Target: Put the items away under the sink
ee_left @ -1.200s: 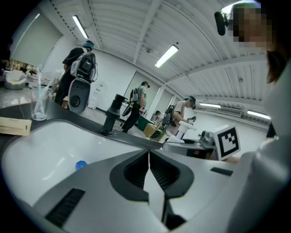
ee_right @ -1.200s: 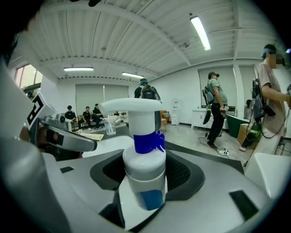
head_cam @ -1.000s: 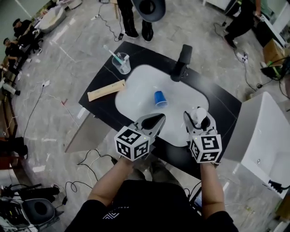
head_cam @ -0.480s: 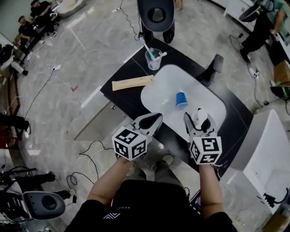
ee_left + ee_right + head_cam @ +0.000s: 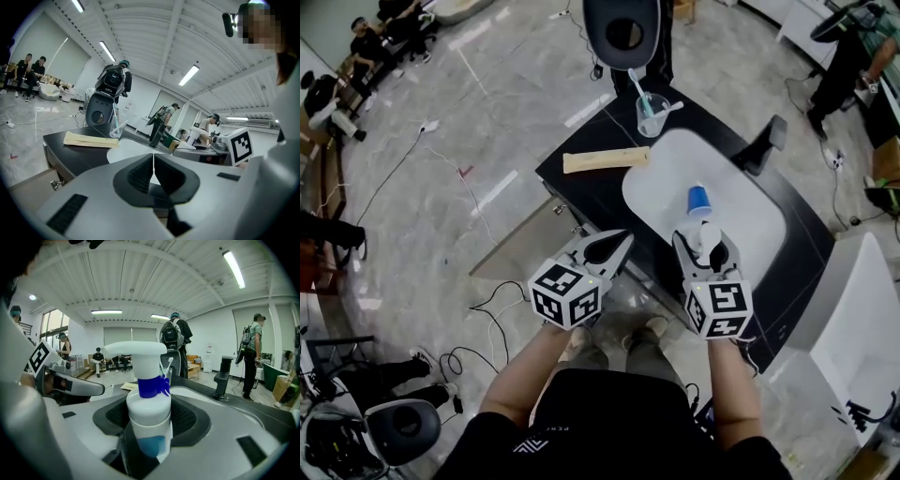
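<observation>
Up and to the right the table (image 5: 586, 178) is drifting in the head view, while both hands are staying put near the lower middle of the frame. The left tongs (image 5: 619, 246) are sitting at centre frame, pressed together with nothing between them. The right tongs (image 5: 705, 244) are clamping a white spray bottle (image 5: 147, 411) with a blue collar, gripping it round the body and holding it upright over the near edge of the white sink (image 5: 661, 187). A small blue cup (image 5: 699, 201) is lying in the sink just beyond the bottle. At the upper middle of the frame a clear tumbler (image 5: 652, 114) is carrying toothbrushes, and a long tan box (image 5: 606, 160) is lying on the table to its lower left. A dark tap (image 5: 764, 145) is standing at the sink's far right edge. People are standing and sitting around the room's edges.
</observation>
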Demonstrator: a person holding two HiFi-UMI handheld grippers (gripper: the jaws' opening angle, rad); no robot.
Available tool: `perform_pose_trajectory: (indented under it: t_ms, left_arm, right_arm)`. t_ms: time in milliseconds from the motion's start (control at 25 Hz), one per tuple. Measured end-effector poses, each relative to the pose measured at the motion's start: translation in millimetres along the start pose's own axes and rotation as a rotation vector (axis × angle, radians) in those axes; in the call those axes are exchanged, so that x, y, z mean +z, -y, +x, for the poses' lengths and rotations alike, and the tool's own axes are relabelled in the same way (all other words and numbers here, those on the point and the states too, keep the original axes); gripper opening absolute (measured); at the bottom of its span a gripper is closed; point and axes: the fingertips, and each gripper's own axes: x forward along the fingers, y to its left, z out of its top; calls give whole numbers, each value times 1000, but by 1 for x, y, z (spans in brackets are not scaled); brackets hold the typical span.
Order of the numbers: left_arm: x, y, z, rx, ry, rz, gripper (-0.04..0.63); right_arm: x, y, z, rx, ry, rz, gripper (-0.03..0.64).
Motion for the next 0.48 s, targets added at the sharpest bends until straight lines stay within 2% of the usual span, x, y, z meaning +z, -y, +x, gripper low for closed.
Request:
perform_pose_trajectory:
  t_ms: [200,480]
  left_arm:
    - [-2,-9,-31,12,15,-2,14]
    - [-15,-25,-80,52,28,-9,14]
  right_arm:
    - [7,-44,2,39,20,-5,247]
    - [-5,-104,5,104,9,-10,247]
